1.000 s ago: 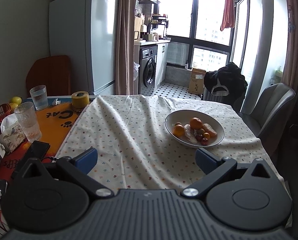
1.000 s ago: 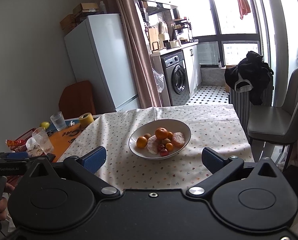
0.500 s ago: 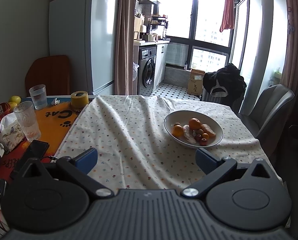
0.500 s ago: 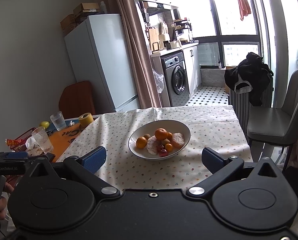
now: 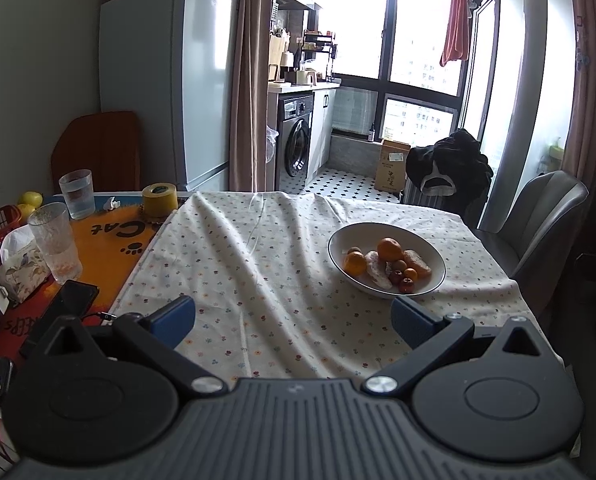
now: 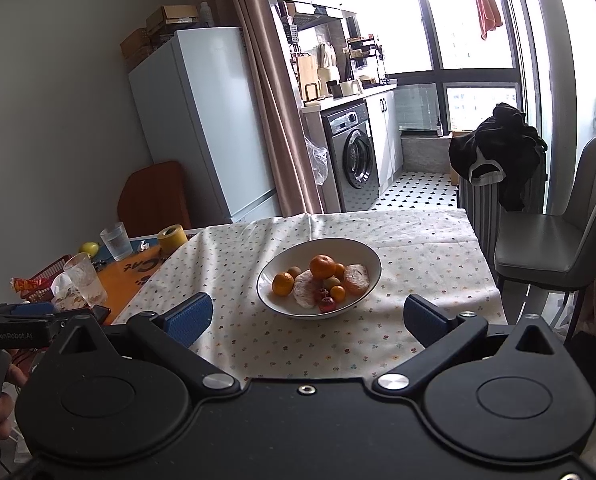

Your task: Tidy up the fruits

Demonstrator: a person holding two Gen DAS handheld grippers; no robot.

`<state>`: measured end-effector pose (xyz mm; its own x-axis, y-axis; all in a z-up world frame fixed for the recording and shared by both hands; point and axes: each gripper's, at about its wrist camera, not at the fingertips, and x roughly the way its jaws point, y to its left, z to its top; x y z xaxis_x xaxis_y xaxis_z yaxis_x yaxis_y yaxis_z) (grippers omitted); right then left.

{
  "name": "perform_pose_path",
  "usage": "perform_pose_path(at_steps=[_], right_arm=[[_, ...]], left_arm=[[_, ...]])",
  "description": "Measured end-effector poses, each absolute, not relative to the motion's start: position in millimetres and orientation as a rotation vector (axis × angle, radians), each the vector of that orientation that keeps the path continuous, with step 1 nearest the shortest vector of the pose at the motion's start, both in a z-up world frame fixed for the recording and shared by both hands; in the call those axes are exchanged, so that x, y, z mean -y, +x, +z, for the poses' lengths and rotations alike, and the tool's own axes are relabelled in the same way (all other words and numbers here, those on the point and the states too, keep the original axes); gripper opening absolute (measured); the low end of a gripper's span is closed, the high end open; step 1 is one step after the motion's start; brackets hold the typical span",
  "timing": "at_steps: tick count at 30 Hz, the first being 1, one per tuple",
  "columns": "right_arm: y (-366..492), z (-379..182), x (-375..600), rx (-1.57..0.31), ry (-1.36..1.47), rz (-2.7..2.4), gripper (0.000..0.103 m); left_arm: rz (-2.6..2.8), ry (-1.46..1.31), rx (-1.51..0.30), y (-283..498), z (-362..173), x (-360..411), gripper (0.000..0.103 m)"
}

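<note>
1. Left gripper (image 5: pixel 293 317): jaws spread wide, blue pads apart, nothing between them; poised above the near edge of the flowered tablecloth (image 5: pixel 258 264); well apart from the fruit.
2. Right gripper (image 6: pixel 308 317): jaws likewise spread wide and empty; aimed at the white bowl (image 6: pixel 362 252), which sits at 12 o'clock just beyond the fingertips, not touching.
3. White bowl (image 5: pixel 430 248) in the left wrist view: at 1 o'clock from the left gripper, resting on the tablecloth near the table's right side.
4. Bowl contents: large orange (image 6: pixel 323 266) on top of the heap; second orange (image 6: pixel 283 283) at 9 o'clock from it, against the bowl wall; small orange fruit (image 6: pixel 337 293) and red fruit (image 6: pixel 326 304) at 6 o'clock; two pale pink netted pieces (image 6: pixel 307 294) flanking the large orange; brownish round fruit, kind unclear, tucked among them.
5. Surroundings at 9 to 10 o'clock: orange mat (image 5: pixel 110 236) carrying two glasses (image 5: pixel 58 240), yellow tape roll (image 5: pixel 160 199), black phone (image 5: pixel 64 308); grey chair (image 5: pixel 538 228) at 2 o'clock beside the table.
</note>
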<state>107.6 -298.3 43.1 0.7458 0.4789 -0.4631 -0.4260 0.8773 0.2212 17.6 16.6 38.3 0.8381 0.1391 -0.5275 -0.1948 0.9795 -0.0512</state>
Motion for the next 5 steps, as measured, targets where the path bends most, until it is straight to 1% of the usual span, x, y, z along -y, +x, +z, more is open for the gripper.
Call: perform_pose_path(at_steps=[5], right_arm=[[108.8, 42.6, 297.6, -0.540, 0.101, 0.498, 0.103]], left_arm=[[0.167, -0.103, -0.555, 19.3, 37.3, -15.9, 0.103]])
